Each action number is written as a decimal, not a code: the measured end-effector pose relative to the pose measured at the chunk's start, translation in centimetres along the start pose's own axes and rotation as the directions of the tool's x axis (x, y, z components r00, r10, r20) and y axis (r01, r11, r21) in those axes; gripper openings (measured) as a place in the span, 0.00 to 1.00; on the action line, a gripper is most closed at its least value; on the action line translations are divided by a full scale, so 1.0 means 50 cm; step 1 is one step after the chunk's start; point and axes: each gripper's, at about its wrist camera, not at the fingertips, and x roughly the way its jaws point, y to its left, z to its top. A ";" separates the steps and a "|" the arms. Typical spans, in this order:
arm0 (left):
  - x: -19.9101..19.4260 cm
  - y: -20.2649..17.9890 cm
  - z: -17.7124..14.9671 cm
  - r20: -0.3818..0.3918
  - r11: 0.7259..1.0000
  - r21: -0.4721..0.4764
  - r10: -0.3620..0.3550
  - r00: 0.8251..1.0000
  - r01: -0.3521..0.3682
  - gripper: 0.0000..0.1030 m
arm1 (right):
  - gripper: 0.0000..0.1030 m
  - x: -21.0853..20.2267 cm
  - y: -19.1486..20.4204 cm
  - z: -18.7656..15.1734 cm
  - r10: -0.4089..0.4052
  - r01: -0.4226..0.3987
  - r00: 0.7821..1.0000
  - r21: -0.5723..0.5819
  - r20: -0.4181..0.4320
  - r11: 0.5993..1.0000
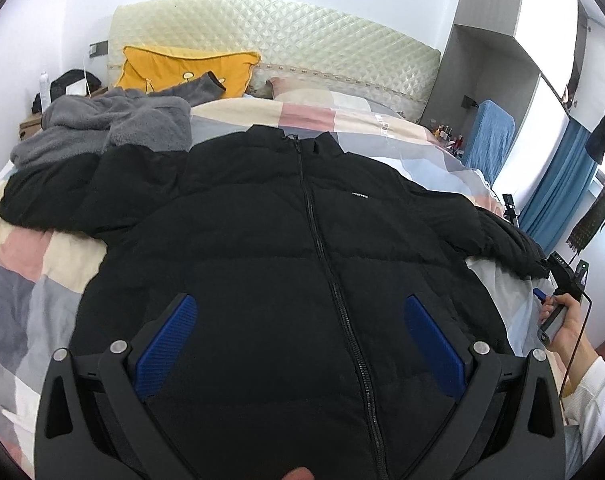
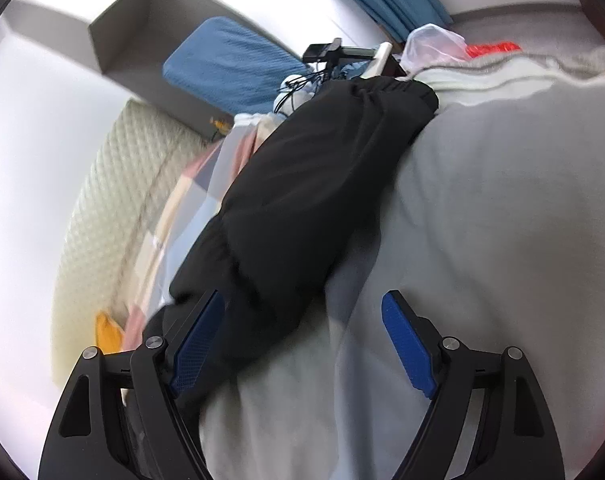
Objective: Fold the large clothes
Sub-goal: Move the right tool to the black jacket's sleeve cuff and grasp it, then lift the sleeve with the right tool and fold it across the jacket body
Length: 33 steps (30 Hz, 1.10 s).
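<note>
A black puffer jacket (image 1: 286,240) lies front up and zipped on the bed, collar toward the headboard, both sleeves spread out. My left gripper (image 1: 300,304) is open above the jacket's lower front, holding nothing. My right gripper (image 2: 302,302) is open above the jacket's right sleeve (image 2: 302,184), which runs across the bed's edge; it holds nothing. The right gripper also shows in the left wrist view (image 1: 558,280), in a hand by the sleeve's cuff.
A patchwork quilt (image 1: 34,280) covers the bed. A grey fleece garment (image 1: 114,124) and a yellow pillow (image 1: 186,68) lie near the cream headboard (image 1: 282,28). A blue chair (image 1: 490,136), blue curtain (image 1: 558,184) and grey shelving (image 1: 498,40) stand to the right.
</note>
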 end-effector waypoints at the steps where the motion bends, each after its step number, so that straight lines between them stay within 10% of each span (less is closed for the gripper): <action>1: 0.005 0.001 -0.002 0.000 1.000 -0.007 -0.001 1.000 0.001 1.00 | 0.78 0.010 -0.002 0.005 -0.005 0.005 1.000 0.003 0.006 1.000; 17: 0.089 -0.026 -0.007 -0.003 0.995 0.033 0.096 0.995 -0.096 1.00 | 0.82 0.103 0.049 0.072 -0.046 0.069 0.972 -0.094 0.229 0.993; 25: 0.127 -0.018 -0.012 -0.045 0.992 0.036 0.124 0.991 -0.123 1.00 | 0.27 0.116 0.104 0.091 -0.075 0.125 0.967 -0.199 0.243 0.972; 33: 0.079 0.008 0.019 -0.015 0.981 0.028 0.194 0.981 -0.194 1.00 | 0.08 0.058 0.220 0.151 -0.062 0.160 0.958 -0.342 0.279 0.926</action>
